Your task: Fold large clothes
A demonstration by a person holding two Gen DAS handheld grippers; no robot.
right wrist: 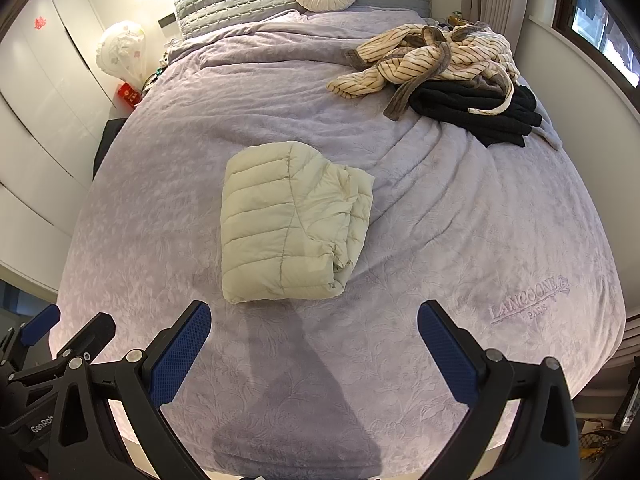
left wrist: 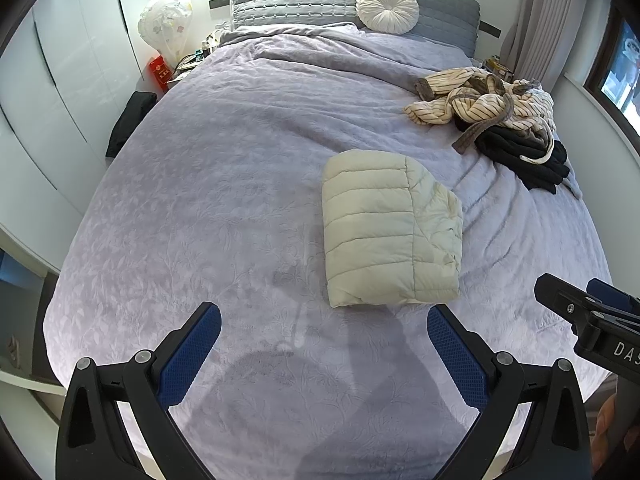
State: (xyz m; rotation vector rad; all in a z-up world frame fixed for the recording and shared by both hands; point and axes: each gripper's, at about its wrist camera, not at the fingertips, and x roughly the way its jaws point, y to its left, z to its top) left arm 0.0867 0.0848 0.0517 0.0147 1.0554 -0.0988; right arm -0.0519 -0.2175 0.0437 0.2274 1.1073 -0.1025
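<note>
A cream quilted puffer jacket (left wrist: 388, 228) lies folded into a compact rectangle on the lilac bed cover (left wrist: 224, 184); it also shows in the right wrist view (right wrist: 288, 224). My left gripper (left wrist: 324, 316) is open and empty, hovering above the bed just short of the jacket's near edge. My right gripper (right wrist: 314, 312) is open and empty, also just short of the jacket. The right gripper shows at the right edge of the left wrist view (left wrist: 584, 308). A heap of unfolded clothes, a striped cream robe (right wrist: 432, 60) over a black garment (right wrist: 480, 116), lies at the far right of the bed.
A round white cushion (left wrist: 387, 8) leans on the grey headboard pillow (left wrist: 296, 0). White wardrobes (left wrist: 60, 80) line the left wall, with a cluttered nightstand (left wrist: 188, 60) beside the bed. A curtain and window (left wrist: 616, 68) are on the right.
</note>
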